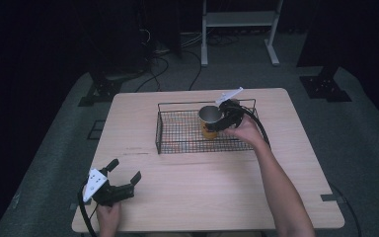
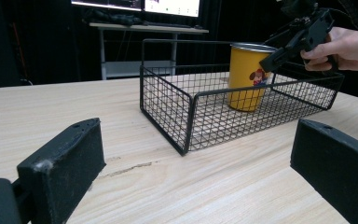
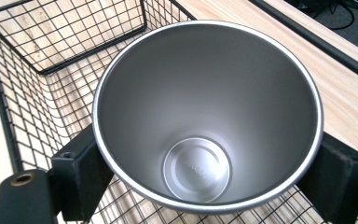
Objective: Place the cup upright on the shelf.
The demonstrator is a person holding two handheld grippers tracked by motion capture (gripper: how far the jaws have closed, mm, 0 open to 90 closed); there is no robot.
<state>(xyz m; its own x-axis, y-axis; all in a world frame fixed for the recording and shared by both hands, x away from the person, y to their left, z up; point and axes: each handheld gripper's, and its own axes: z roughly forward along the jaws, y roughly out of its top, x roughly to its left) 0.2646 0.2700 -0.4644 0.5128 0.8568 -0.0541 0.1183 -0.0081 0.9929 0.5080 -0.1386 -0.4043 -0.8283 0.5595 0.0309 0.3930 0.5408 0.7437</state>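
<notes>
table (image 1: 202, 192): pale wood-grain top, flat and matte, rounded corners; there's a scuffed streak in the grain just ahead of the left gripper; plenty of bare board between the two hands

basket (image 1: 177, 132): black wire mesh, low rectangular tray with a thicker rim rod; sits on the far middle of the table; the open grid floor is springy-looking, so I reckon anything set down on it wants to land flat, not on an edge

cup (image 1: 210, 121): yellow tumbler with a little cartoon print on the side, brushed steel inside, thin rolled rim, tapers to a small round base; it stands upright inside the basket, toward the right half, bottom on the mesh as far as I can tell

right gripper (image 1: 222, 118): jaws sit either side of the cup just under the rim, pressed against the wall, so it's clamped on the cup; smooth tapered metal is slippery, so my take is keep the squeeze even and the cup vertical; lift or lower straight so the base clears the basket rim rather than clipping a wire

left gripper (image 1: 124, 177): parked at the near left of the table, well apart from the basket; jaws spread wide with nothing between them; blocky black pads, slightly scuffed at the corners
</notes>
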